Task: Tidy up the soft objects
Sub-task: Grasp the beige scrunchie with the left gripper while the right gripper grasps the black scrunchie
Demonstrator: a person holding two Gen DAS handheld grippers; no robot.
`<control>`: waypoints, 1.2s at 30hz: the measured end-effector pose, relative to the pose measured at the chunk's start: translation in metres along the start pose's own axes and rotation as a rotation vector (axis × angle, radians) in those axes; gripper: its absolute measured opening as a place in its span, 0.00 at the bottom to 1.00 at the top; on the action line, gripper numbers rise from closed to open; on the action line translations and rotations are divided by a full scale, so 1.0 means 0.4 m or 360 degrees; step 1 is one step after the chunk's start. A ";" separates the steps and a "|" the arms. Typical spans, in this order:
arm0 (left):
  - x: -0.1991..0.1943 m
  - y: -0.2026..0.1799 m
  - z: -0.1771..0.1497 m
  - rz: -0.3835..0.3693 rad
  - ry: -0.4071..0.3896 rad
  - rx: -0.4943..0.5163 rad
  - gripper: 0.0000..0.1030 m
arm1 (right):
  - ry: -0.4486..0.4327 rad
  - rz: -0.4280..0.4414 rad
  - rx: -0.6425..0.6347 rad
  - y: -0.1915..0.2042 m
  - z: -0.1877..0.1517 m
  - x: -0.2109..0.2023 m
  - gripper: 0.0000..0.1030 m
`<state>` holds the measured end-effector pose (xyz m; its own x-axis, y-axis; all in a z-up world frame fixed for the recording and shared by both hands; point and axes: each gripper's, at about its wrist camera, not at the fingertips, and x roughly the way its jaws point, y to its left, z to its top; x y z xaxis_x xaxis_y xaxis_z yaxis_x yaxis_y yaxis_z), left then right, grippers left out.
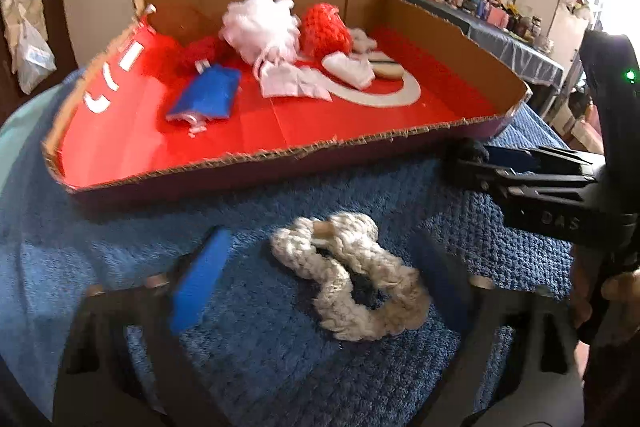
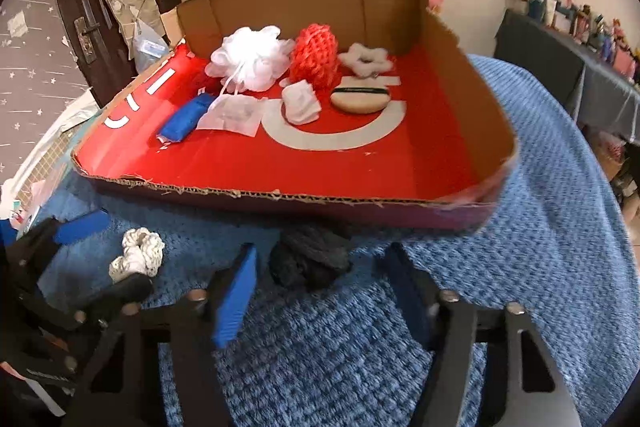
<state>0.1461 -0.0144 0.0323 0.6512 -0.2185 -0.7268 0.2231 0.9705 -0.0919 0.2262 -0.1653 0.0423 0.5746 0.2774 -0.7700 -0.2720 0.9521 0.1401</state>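
Blue knitted blanket (image 1: 120,267) covers the work surface, and both leftover soft pieces lie on it in front of the cardboard tray (image 2: 280,193), near its front wall, so I read them as waiting to go in.

Starting at the left: my left gripper (image 1: 320,291) has its jaws spread either side of the cream scrunchie (image 1: 352,279), pads clear of it, and it lies flat on the blanket. I judge this as lining up for a pinch.

Further right, my right gripper (image 2: 320,291) also stands with jaws apart, framing the black scrunchie (image 2: 310,261) without touching it. That one sits close under the tray's front edge.

Inside the tray the sorted pieces cluster toward the back: a blue pouch (image 2: 182,121), a white mesh puff (image 2: 250,59), a red mesh puff (image 2: 314,57), a white scrunchie (image 2: 366,61) and a beige sponge (image 2: 360,99).

The left wrist view gives the cream scrunchie clearly, but the black one is mostly hidden behind the other tool. The right wrist view shows both scrunchies, and the white scrunchie and sponge plainly.
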 end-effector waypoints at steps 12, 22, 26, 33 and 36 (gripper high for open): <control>-0.005 -0.009 0.010 -0.0184 -0.0006 0.0039 0.28 | -0.0067 0.0102 -0.0063 0.031 -0.003 -0.040 0.37; -0.057 -0.007 0.023 -0.0218 -0.0091 0.0074 0.22 | -0.0113 0.0117 -0.0065 0.039 -0.011 -0.092 0.37; -0.059 -0.009 0.021 -0.0222 -0.0092 0.0092 0.22 | -0.0109 0.0120 -0.0050 0.034 -0.012 -0.090 0.37; -0.043 -0.001 0.003 -0.0255 -0.0041 0.0065 0.23 | -0.0098 0.0135 -0.0036 0.028 -0.019 -0.088 0.37; -0.045 0.002 -0.010 -0.0273 -0.0027 0.0054 0.24 | -0.0091 0.0142 -0.0036 0.027 -0.028 -0.088 0.37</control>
<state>0.1318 -0.0093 0.0426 0.6134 -0.3826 -0.6910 0.3560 0.9149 -0.1905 0.1943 -0.1663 0.0640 0.5904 0.3685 -0.7181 -0.3409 0.9203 0.1920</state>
